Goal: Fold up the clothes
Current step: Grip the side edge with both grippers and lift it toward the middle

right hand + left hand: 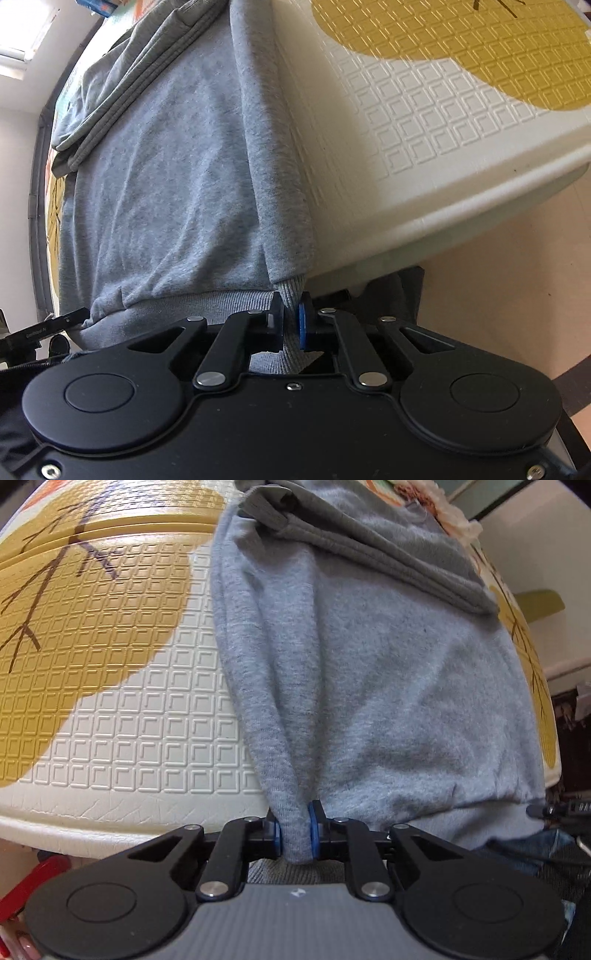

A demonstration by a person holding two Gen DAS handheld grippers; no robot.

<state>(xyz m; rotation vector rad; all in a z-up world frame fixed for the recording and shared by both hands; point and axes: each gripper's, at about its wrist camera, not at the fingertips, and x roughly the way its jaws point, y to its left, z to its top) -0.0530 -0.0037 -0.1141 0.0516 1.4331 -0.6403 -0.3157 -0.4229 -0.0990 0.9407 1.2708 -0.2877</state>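
A light grey sweatshirt [406, 686] lies on a padded mat [122, 686] with cream and mustard embossed squares. Its sleeves lie folded across its far end as darker grey bands [369, 542]. My left gripper [295, 830] is shut on a bunched fold at the sweatshirt's near left corner, at the mat's edge. In the right wrist view the same sweatshirt [159, 177] stretches away, and my right gripper [291, 321] is shut on the ribbed hem [236, 297] at its right corner. The other gripper's tip [44, 330] shows at the hem's far left.
The mat's thick cream edge [461, 206] overhangs a beige floor [509, 295]. A red object [40, 882] sits below the mat at the lower left. A dark post [37, 206] borders the mat on the far side. A wall and window [22, 37] lie beyond.
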